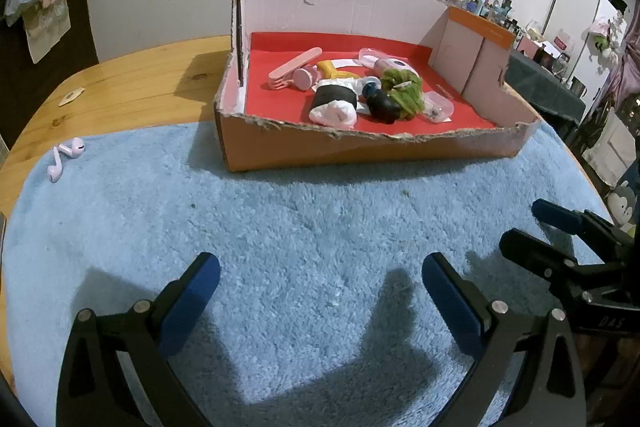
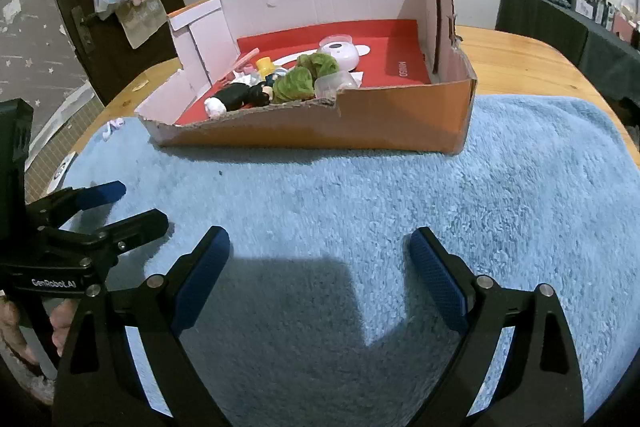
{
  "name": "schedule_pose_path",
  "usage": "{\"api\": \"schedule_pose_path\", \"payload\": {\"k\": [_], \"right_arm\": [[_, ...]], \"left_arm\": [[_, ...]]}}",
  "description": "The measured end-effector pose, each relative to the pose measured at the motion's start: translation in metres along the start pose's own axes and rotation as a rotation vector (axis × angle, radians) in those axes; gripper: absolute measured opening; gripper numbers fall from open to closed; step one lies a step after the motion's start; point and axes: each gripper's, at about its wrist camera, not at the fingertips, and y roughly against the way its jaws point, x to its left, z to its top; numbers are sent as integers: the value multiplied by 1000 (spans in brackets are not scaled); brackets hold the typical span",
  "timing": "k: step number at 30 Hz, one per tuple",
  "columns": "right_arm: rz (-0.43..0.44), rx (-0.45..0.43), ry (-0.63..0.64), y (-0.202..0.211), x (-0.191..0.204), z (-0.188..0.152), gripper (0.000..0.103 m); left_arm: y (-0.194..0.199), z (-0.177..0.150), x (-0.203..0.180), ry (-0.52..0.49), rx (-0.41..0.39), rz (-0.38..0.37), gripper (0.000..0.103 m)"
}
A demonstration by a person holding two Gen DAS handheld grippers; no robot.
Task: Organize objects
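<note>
Lilac plastic earbuds (image 1: pixel 66 157) are lying far left of my left gripper (image 1: pixel 320 301); both grippers' jaws are hanging wide apart, empty, and fluffy blue towel (image 1: pixel 300 227) might be snagging them.

Fluffy blue cloth mat (image 1: pixel 280 227), ragged cardboard box (image 1: pixel 360 147), smooth wooden table (image 1: pixel 120 83).

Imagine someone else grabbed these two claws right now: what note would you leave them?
Left claw: open, empty, over the blue mat.
Right claw: open, empty, beside it over the same mat.
Cardboard box: at the mat's far edge; it already holds a pile of small items, including a green scrunchie, a rolled sock and a pink case.
Left to do: two earbuds still lie on the mat's far left corner, outside the box.
</note>
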Motion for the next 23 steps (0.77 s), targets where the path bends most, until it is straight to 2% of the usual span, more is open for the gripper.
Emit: {"api": "schedule_pose_path", "payload": {"k": [9,15,20,23], "right_arm": [[-30,-10,22,0,4,-5,93],[-30,-12,22,0,4,-5,93],[-23,-14,16,0,3,-5,93],[-21,-17,14,1,3,-5,93]], "left_arm": [[2,-3,3,14,-10,-1,103],[0,-3,0,-23,5,13,103],[1,-2,8,7,-18,-42,103],[1,-3,8,15,-17,-35,103]]}}
